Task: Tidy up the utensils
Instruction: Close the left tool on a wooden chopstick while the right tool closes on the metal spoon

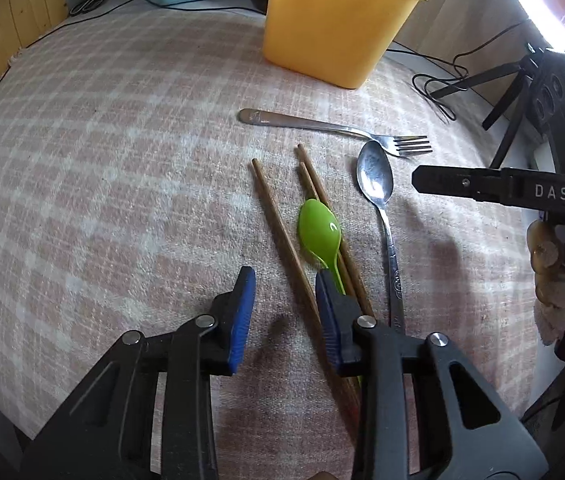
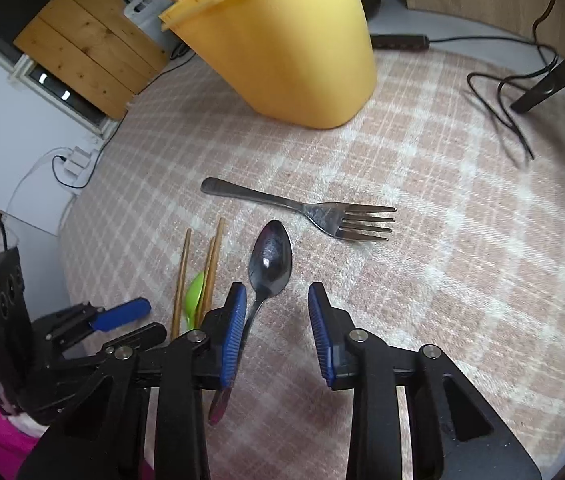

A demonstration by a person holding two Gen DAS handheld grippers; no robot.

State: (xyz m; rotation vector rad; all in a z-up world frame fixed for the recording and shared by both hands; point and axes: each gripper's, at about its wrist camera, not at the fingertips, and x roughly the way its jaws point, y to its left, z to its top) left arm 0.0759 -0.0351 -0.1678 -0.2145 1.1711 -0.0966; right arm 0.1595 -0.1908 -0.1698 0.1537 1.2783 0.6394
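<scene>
left hand-held gripper (image 1: 284, 280): open, straddling one chopstick (image 1: 278, 228) | right hand-held gripper (image 2: 276, 304): open, metal spoon (image 2: 270, 264) handle under its 9 o'clock finger | yellow tub (image 2: 278, 48) at 12 o'clock awaits utensils

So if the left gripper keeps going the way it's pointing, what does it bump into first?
Probably the leftmost chopstick, which runs between the open fingers of the left gripper, on the checked cloth. The green spoon lies just right of that line; depth is unclear.

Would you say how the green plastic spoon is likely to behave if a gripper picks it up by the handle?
The green plastic spoon looks thin and glossy, so it is probably very light and may slip or twist between pads. It lies across the chopsticks, so lifting or nudging it could well roll them. Its slim handle probably flexes somewhat.
</scene>
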